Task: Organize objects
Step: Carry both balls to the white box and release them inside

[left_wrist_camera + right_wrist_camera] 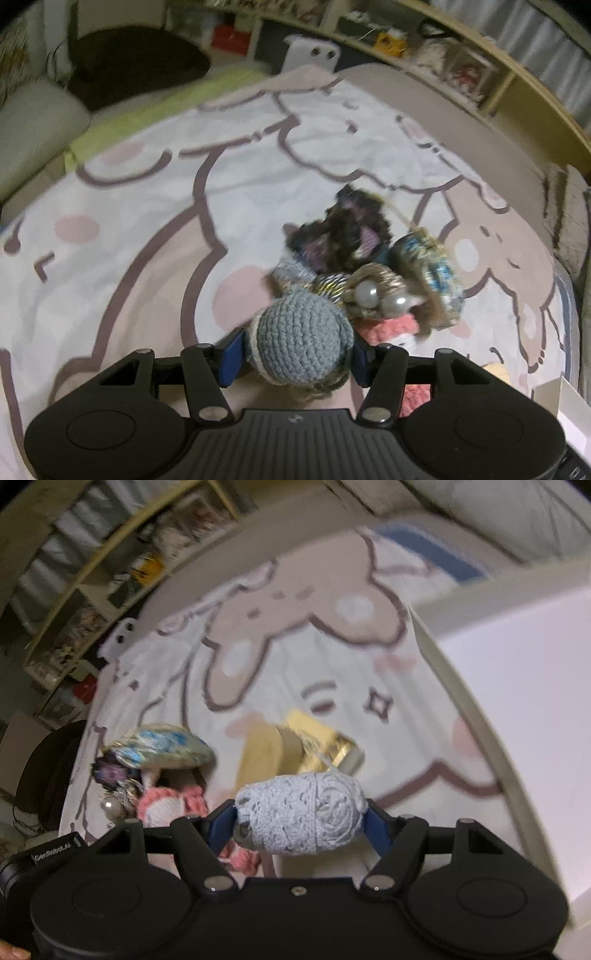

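My left gripper (295, 350) is shut on a grey-blue crocheted ball (301, 334) and holds it above the cartoon-print blanket (147, 206). Just beyond it lies a pile: a dark purple knitted piece (343, 236), a blue-gold yarn bundle (432, 273), a pearl ornament (376, 297) and a pink crocheted piece (388, 326). My right gripper (301, 821) is shut on a pale blue lace roll (303, 814). Behind it lie a gold ribbon spool (332, 751) and a yellow ribbon roll (258, 753). The pile shows at the left, with the blue-gold bundle (162, 749) and the pink piece (166, 805).
A wooden shelf unit (491, 74) full of items runs along the far side. A dark cushion (136, 62) and a white pillow (33, 125) lie at the back left. A white box wall (517, 738) stands at the right in the right wrist view.
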`<state>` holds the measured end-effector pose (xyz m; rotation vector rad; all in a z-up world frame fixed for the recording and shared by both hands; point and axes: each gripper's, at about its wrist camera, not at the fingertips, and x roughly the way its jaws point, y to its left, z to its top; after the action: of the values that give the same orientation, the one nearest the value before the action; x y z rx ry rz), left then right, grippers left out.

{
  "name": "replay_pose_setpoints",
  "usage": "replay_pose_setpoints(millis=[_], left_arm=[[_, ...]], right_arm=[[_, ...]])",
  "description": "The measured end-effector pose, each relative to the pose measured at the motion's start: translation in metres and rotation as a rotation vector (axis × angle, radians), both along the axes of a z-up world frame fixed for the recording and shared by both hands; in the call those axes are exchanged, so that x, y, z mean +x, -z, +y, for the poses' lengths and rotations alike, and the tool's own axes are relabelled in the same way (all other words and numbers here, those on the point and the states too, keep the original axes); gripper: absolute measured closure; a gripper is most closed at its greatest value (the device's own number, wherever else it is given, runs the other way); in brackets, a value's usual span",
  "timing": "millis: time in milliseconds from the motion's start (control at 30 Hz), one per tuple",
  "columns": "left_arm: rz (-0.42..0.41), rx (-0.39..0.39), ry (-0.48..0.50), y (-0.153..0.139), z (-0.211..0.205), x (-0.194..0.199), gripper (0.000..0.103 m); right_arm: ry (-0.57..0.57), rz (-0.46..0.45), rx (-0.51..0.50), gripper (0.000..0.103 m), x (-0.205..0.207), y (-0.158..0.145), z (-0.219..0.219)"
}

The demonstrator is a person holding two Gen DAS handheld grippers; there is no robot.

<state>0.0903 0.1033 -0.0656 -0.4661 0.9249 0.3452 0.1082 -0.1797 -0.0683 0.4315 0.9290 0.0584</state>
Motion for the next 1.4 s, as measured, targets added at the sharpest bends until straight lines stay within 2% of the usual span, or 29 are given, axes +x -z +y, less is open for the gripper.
replay_pose_setpoints(millis=[200, 333, 633, 1033, 1400], left_arm=[[-0.057, 0.094, 0.095, -0.020, -0.022, -0.011, 0.046], [-0.119, 0.190, 0.166, -0.038, -0.038, -0.019, 0.046], [-0.221, 0.257, 0.262, -0.067, -0.065, -0.032, 0.046], [-0.234, 0.243, 0.378, -0.078, -0.116, -0.017, 0.046], [-0.264, 0.196, 0.485, -0.084, -0.195, 0.009, 0.045]], right_arm=[[-0.059, -0.125, -0.116, 0.030, -0.007, -0.030, -0.004], [-0.099, -0.208, -0.190, 0.030, -0.014, -0.049, -0.009], [-0.181, -0.309, -0.301, 0.030, -0.024, -0.080, -0.029], [-0.171, -0.306, -0.297, 0.029, -0.018, -0.091, -0.066], [-0.057, -0.294, -0.318, 0.029, -0.011, -0.097, -0.135]])
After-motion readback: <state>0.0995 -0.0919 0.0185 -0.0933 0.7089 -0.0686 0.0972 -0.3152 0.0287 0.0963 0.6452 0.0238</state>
